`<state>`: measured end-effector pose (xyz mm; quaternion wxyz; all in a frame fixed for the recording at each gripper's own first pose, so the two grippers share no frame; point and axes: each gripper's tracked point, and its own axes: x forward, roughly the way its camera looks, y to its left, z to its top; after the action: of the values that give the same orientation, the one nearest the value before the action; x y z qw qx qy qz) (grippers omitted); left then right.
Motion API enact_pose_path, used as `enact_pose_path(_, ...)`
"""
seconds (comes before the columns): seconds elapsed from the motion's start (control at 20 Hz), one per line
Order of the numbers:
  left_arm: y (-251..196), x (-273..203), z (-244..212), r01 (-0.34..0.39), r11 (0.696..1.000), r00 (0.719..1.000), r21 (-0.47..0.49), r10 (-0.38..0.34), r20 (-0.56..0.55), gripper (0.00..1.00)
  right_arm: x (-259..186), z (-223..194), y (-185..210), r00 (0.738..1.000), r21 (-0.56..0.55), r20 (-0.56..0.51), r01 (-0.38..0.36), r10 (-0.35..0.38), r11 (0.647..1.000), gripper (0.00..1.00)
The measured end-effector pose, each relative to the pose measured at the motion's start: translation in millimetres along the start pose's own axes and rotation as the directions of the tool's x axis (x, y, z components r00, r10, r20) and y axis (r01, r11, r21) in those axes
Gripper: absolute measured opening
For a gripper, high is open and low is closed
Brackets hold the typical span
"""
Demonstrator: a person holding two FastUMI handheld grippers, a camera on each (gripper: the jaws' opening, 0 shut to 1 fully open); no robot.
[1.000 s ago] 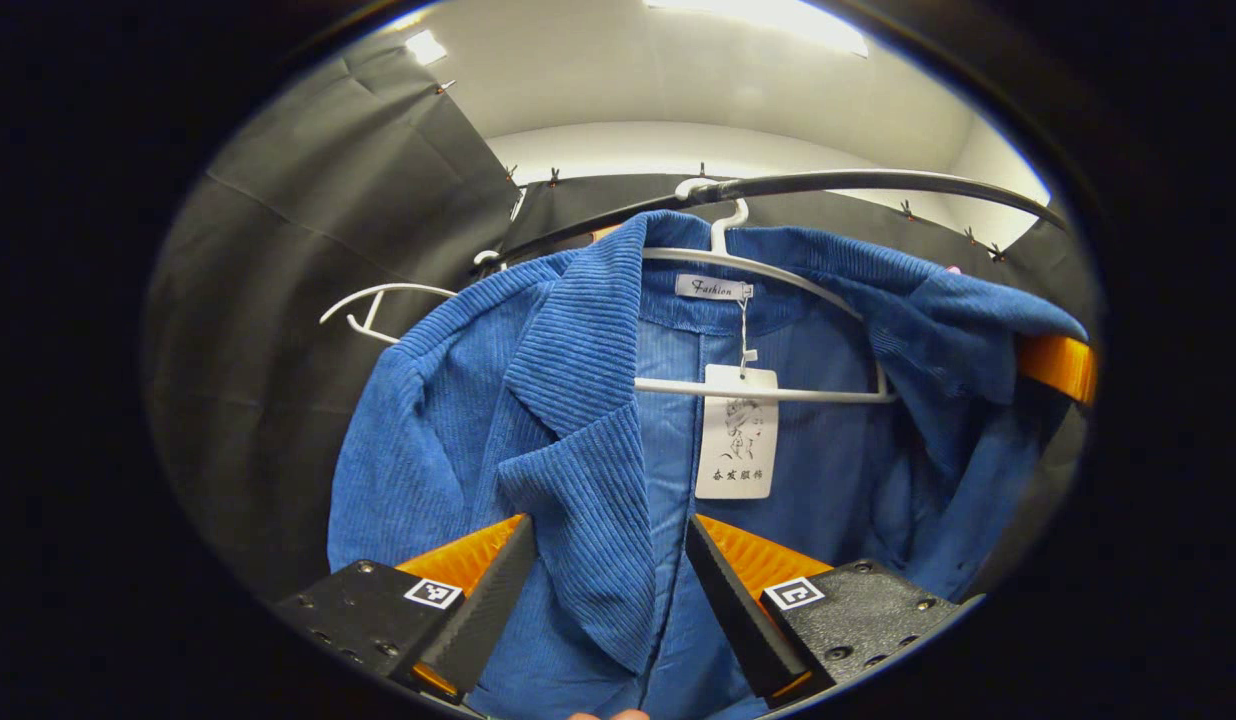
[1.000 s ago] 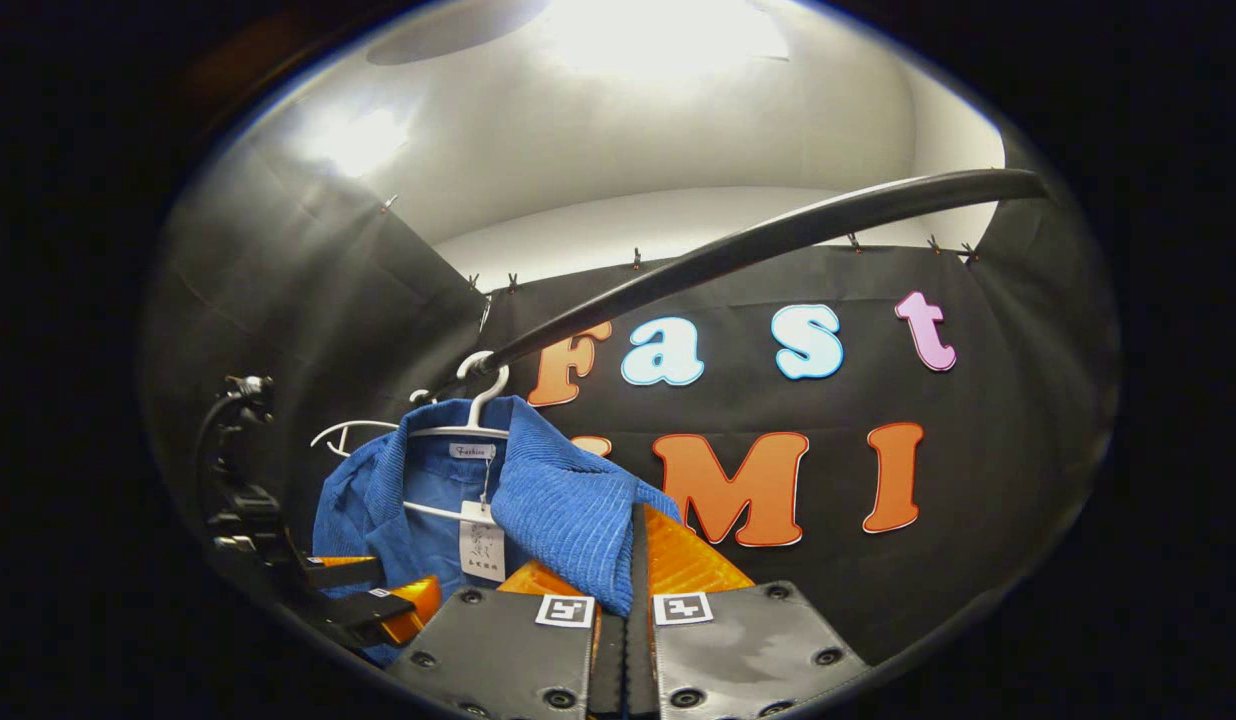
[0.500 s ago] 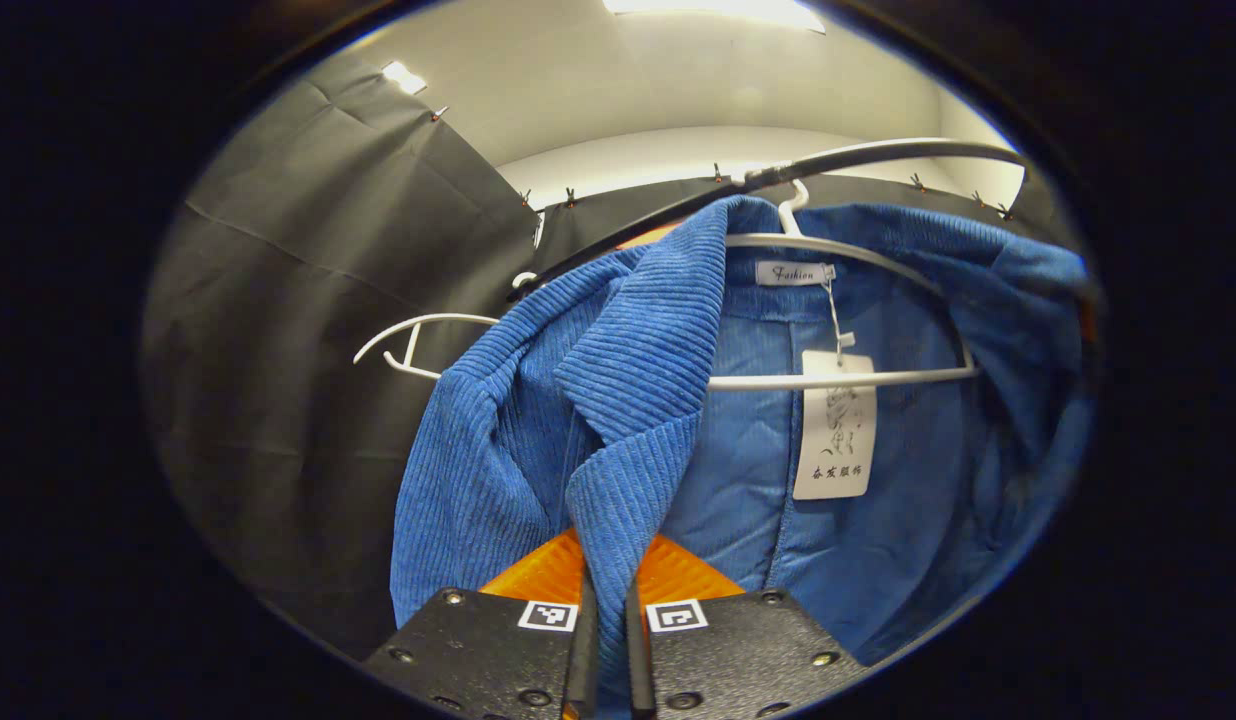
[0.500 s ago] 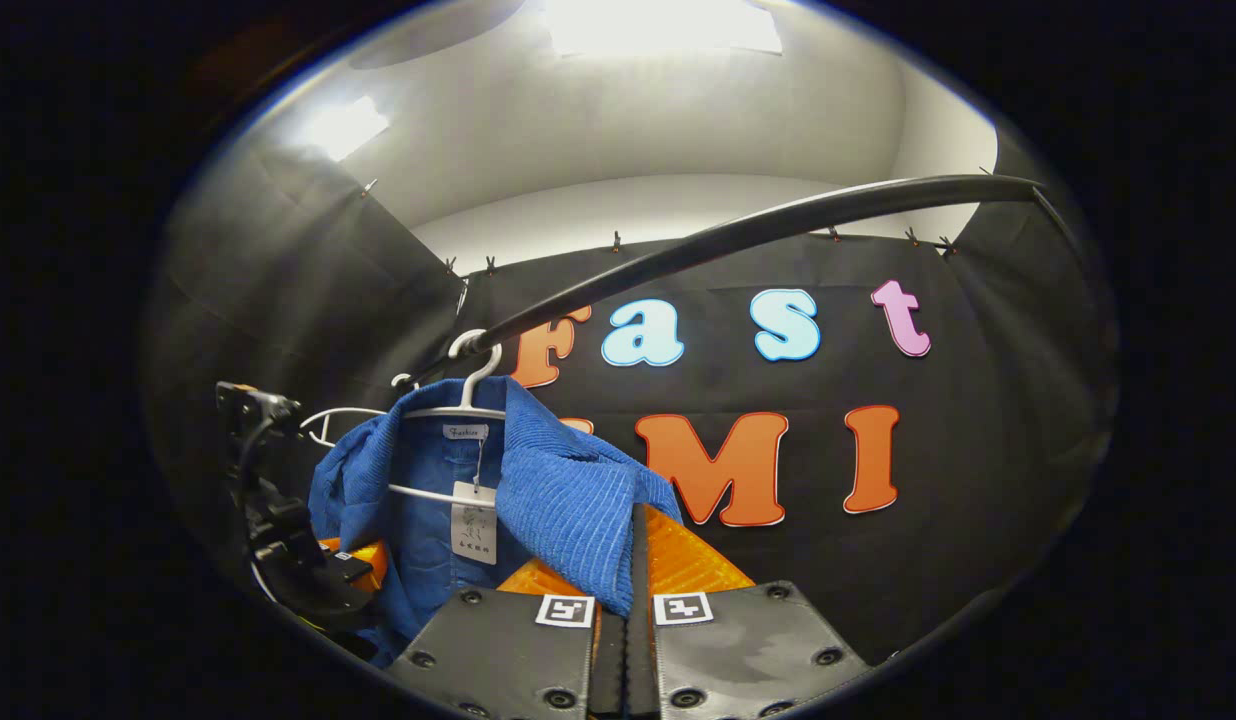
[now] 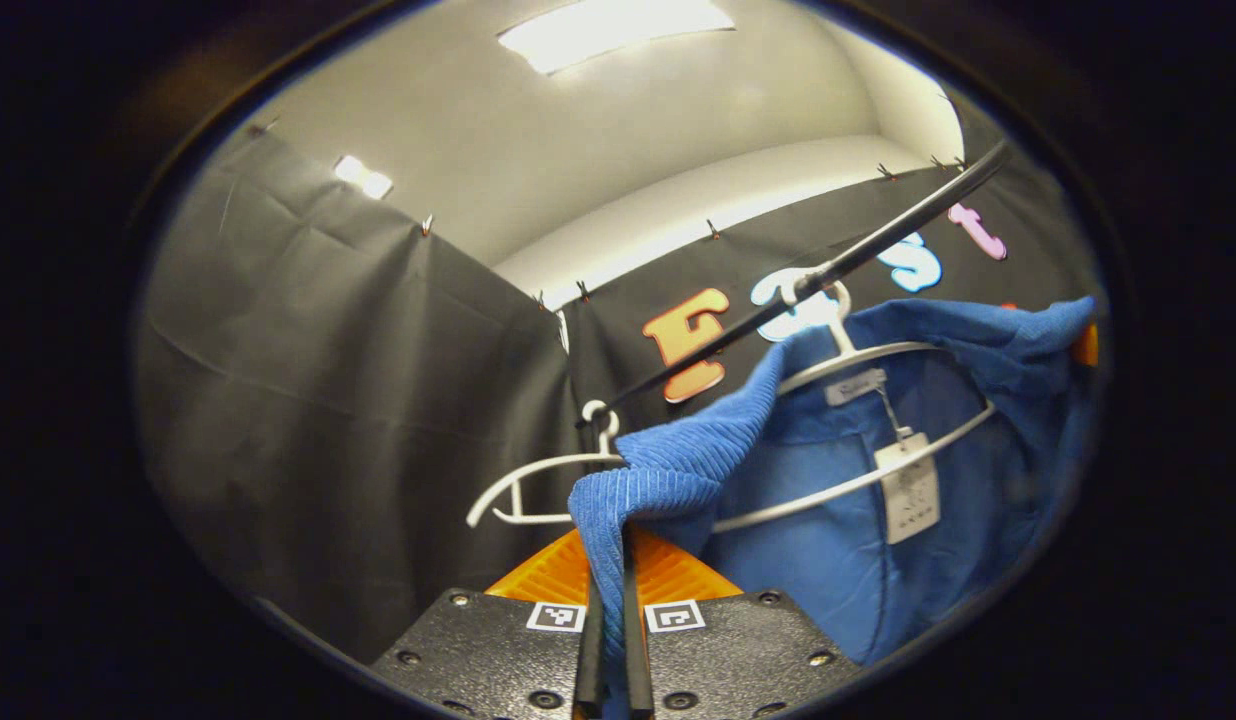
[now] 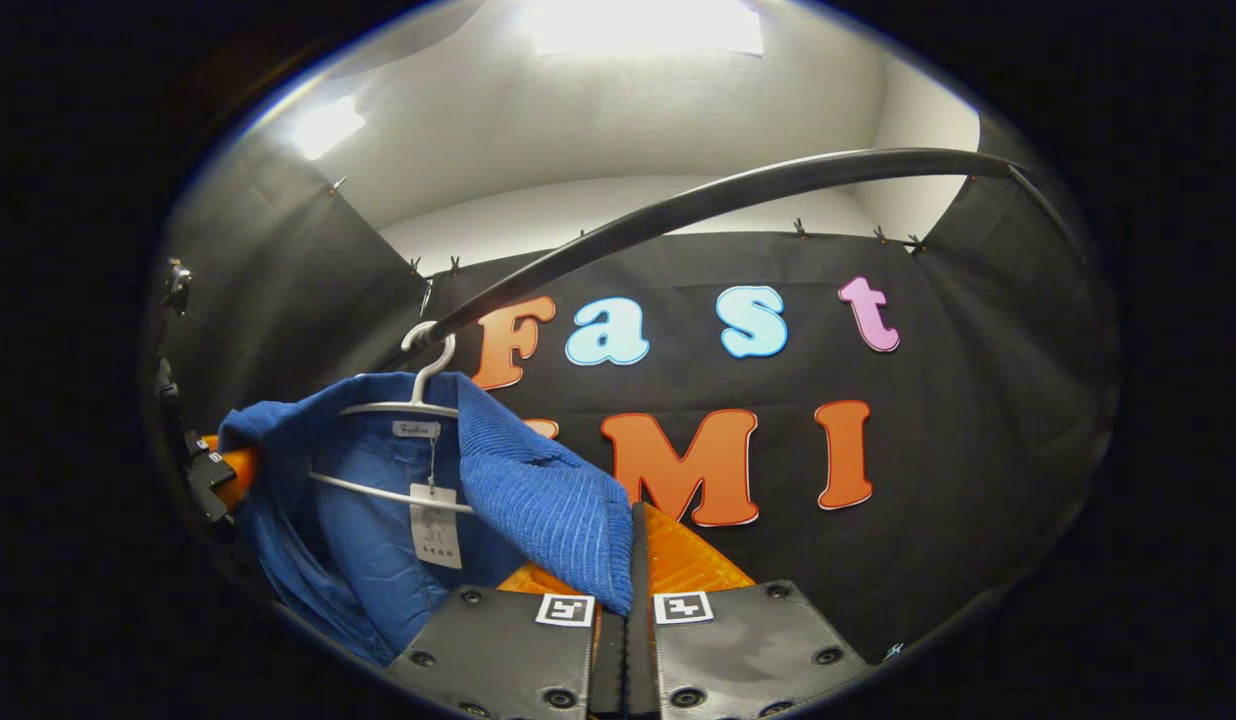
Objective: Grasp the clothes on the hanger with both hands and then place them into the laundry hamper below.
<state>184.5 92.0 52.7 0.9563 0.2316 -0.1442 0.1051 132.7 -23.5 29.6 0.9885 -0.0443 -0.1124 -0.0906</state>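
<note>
Both grippers are clenched on the blue ribbed corduroy jacket (image 5: 838,540). In the left gripper view, the left gripper (image 5: 612,640) pinches a fold of the front edge between its two fingers. In the right gripper view, the right gripper (image 6: 624,610) bites the opposite front edge.

Jacket location: on the white wire hanger (image 6: 398,440), whose hook sits on the curved black rail (image 6: 738,195). The hamper is out of frame.

Risks, as we judge them:
- Collar looks draped over the hanger shoulders. A pull straight down may drag the hanger off the rail with the jacket.
- Each grip holds only a thin fold, so the heavy cloth could slip out under load.
- The empty white wire hanger (image 5: 538,490) hangs just beside it and may snag.

Appearance: wide wale outside, smoother blue lining inside. A white paper tag (image 6: 434,525) dangles from the neck label. The front is open and spread between the two grips.
</note>
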Motion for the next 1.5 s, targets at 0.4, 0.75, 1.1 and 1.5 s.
enact_pose_path(0.4,26.9,60.8,53.0,0.053,0.994,0.988,0.099,-0.067,0.141,0.09,5.1,5.4,-9.8,0.999,-0.007,0.021,0.032,-0.032,0.999,0.08)
enact_pose_path(0.75,20.6,105.5,26.7,0.357,0.929,0.925,-0.097,-0.338,0.172,0.1,5.3,7.2,-10.0,0.999,-0.012,0.018,0.032,-0.031,0.999,0.08)
enact_pose_path(1.1,14.5,113.0,-56.1,0.403,0.791,0.906,-0.461,-0.415,0.079,0.07,9.9,7.6,-3.5,1.0,-0.042,0.006,0.02,-0.02,0.999,0.08)
enact_pose_path(1.5,-14.6,88.5,-112.5,0.347,0.771,0.906,-0.534,-0.422,-0.022,0.08,16.7,1.4,-7.4,0.999,-0.055,-0.008,0.039,-0.04,0.998,0.08)
